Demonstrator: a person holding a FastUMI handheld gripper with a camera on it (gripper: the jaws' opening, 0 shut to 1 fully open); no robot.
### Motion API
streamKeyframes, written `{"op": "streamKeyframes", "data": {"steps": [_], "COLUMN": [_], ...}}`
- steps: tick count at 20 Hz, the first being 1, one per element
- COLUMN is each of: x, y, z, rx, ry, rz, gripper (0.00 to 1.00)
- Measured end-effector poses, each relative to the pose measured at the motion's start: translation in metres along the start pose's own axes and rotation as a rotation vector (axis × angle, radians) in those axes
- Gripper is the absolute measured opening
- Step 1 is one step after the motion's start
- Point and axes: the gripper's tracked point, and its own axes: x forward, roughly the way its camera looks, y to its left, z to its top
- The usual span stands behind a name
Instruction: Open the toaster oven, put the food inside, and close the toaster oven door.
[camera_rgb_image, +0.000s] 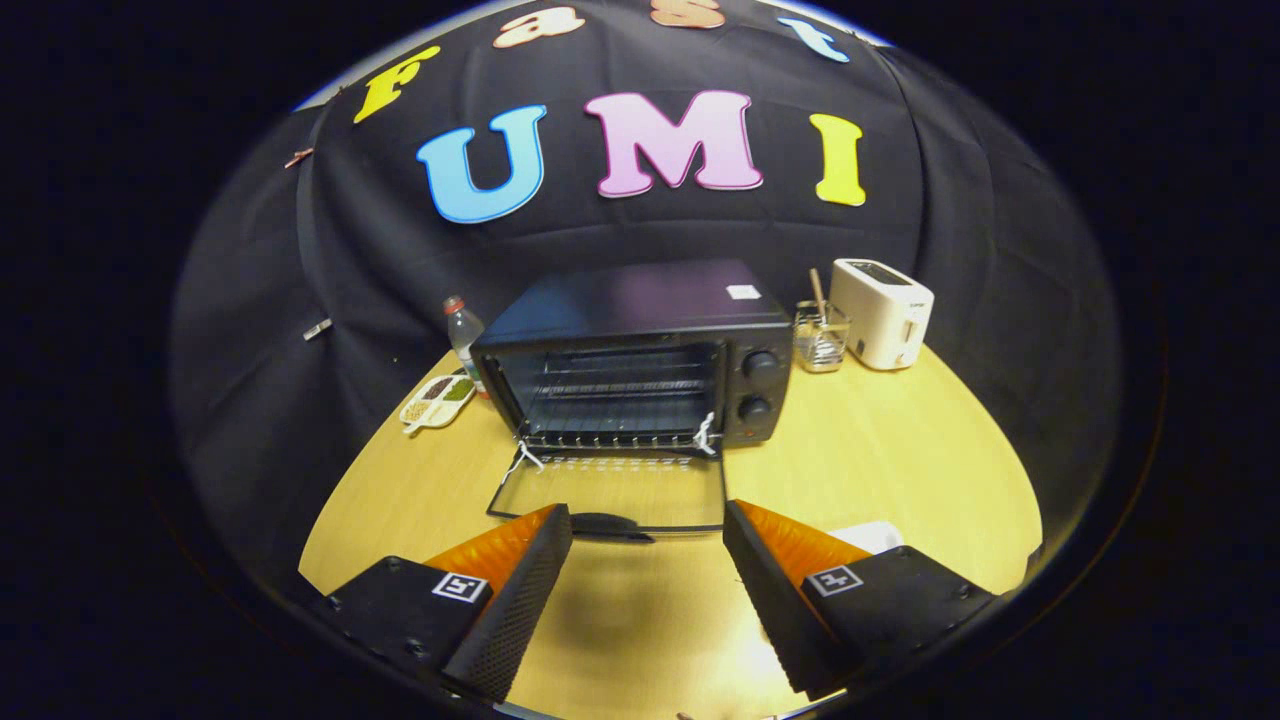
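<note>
Jaws (648, 560) wide open, holding nothing, hovering low over the counter (900, 470). Just ahead, between the fingers, the oven door (610, 490) lying flat and open, its handle (605, 525) nearest the jaws. Beyond the door, the oven (640, 350) with its rack (615, 400) bare, ready for food. White strings tied at both door hinges, maybe for pulling it open. Beside the right finger, a small white thing (872, 535), perhaps the food, too hidden to tell. Left of the oven, a bottle (462, 335) and a snack tray (438, 400). Right of it, a glass (822, 335) and a toaster (883, 312), well apart. Probably next: fetch the food.
</note>
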Motion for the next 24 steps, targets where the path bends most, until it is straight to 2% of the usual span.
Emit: {"op": "streamKeyframes", "data": {"steps": [4, 9, 10, 11, 14, 20, 22, 24], "x": [-0.027, -0.022, -0.016, -0.011, 0.015, 0.047, 0.052, 0.055], "y": [-0.084, -0.183, -0.197, -0.206, -0.229, -0.248, -0.250, -0.251], "z": [0.004, -0.044, -0.056, -0.069, -0.102, -0.152, -0.160, -0.162], "rx": [0.053, 0.100, 0.116, 0.133, 0.155, 0.050, 0.022, 0.000], "ry": [0.037, 0.233, 0.284, 0.335, 0.453, 0.610, 0.636, 0.652], "rz": [0.014, 0.026, 0.031, 0.047, 0.069, 0.043, 0.018, -0.001], "gripper": [0.98, 0.96, 0.92, 0.92, 0.78, 0.77, 0.66, 0.66]}}
